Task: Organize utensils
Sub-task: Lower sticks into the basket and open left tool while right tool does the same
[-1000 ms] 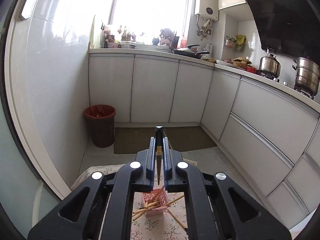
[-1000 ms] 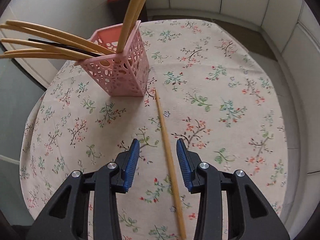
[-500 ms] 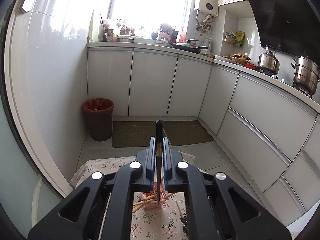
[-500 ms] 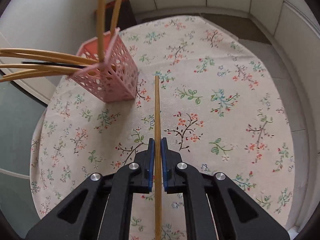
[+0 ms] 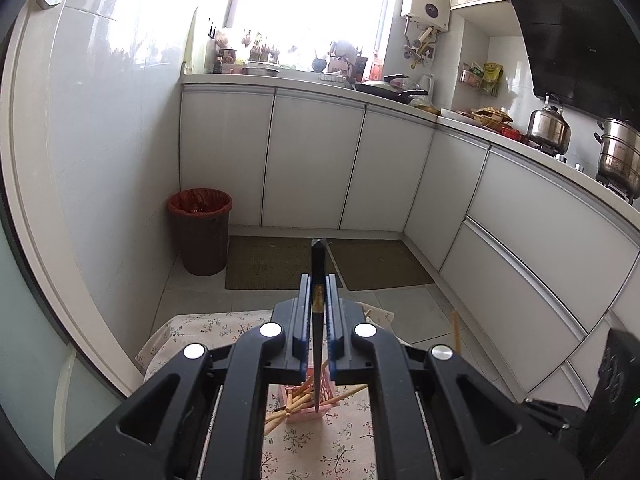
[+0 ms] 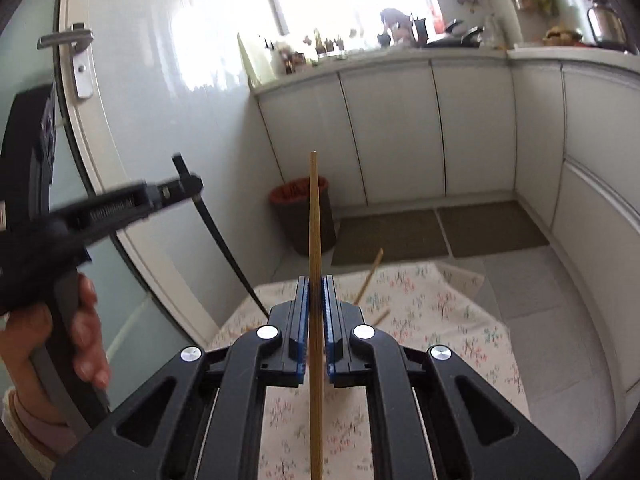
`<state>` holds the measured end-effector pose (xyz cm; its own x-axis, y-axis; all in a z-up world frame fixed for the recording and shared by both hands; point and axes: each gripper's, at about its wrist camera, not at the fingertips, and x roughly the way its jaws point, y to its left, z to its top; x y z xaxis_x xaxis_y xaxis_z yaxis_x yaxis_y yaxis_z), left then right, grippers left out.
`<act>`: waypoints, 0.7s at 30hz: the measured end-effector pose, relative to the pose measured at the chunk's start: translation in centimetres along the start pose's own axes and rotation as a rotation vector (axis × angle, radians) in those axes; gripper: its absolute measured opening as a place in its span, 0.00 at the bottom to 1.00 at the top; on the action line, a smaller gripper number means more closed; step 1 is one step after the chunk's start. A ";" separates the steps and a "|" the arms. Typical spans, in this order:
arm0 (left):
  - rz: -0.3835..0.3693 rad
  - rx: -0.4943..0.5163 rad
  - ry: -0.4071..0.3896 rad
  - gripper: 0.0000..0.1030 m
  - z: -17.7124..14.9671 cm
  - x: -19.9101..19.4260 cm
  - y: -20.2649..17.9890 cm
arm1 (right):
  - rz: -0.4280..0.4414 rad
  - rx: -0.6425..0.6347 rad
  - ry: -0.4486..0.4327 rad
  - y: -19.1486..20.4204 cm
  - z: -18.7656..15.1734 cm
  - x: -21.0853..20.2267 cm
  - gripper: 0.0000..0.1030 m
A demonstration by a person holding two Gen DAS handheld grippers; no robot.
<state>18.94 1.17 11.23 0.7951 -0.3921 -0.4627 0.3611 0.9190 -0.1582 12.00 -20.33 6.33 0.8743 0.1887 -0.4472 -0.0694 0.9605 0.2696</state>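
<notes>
My left gripper (image 5: 318, 308) is shut on a black chopstick (image 5: 318, 264) that runs steeply through the jaws, its lower tip over the pink basket (image 5: 308, 398). The basket stands on the floral tablecloth (image 5: 200, 332) and holds several wooden chopsticks (image 5: 296, 404). My right gripper (image 6: 316, 308) is shut on a wooden chopstick (image 6: 315, 216), lifted clear of the table and pointing up and away. In the right wrist view the left gripper (image 6: 182, 186) and its black chopstick (image 6: 218, 236) hang at the left, held by a person's hand (image 6: 86, 320).
A bin with a red liner (image 5: 199, 236) stands on the floor by the wall. White cabinets (image 5: 312, 160) and two floor mats (image 5: 376, 264) lie beyond the table. Pots (image 5: 550, 128) sit on the counter at right. A door with a handle (image 6: 76, 60) is at left.
My right gripper closed on the wooden chopstick lying on the cloth, then rose and tilted up with it. The left gripper stayed almost still with the black chopstick.
</notes>
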 end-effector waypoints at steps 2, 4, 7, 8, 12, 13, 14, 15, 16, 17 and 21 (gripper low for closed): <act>0.000 -0.006 -0.017 0.06 0.1 0.2 0.0 | -0.009 0.013 -0.096 0.4 1.0 0.8 0.07; 0.000 -0.017 -0.037 0.05 0.0 0.6 0.1 | -0.048 0.011 -0.201 0.8 1.3 1.8 0.07; 0.003 -0.041 -0.068 0.05 -0.2 1.6 0.2 | -0.094 0.039 -0.298 0.6 0.8 4.1 0.07; 0.010 -0.044 -0.084 0.05 -0.4 2.0 0.2 | -0.110 0.032 -0.322 0.7 0.4 5.1 0.07; 0.008 -0.018 -0.102 0.07 -2.3 4.3 -0.5 | -0.164 0.010 -0.378 1.1 -0.9 7.9 0.07; -0.003 -0.014 -0.077 0.08 -3.0 5.1 -0.6 | -0.160 0.027 -0.380 0.8 -1.1 8.4 0.07; 0.011 -0.030 -0.081 0.12 -3.6 5.2 -0.1 | -0.156 0.044 -0.381 0.4 -1.4 8.8 0.07; 0.015 -0.036 -0.089 0.18 -3.8 5.1 0.3 | -0.155 0.056 -0.389 0.2 -1.7 8.9 0.07; 0.006 -0.047 -0.115 0.19 -3.9 4.3 0.7 | -0.158 0.061 -0.401 0.1 -1.9 9.1 0.07; -0.006 -0.051 -0.143 0.22 -3.8 3.4 1.1 | -0.159 0.065 -0.411 -0.1 -2.0 9.2 0.07; -0.042 -0.078 -0.255 0.26 -2.6 -0.5 2.1 | -0.156 0.077 -0.433 0.0 -2.0 9.3 0.07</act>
<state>18.02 3.37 8.84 0.8808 -0.4186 -0.2214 0.3655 0.8982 -0.2443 19.17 -18.16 0.43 0.9927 -0.0756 -0.0942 0.1005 0.9496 0.2970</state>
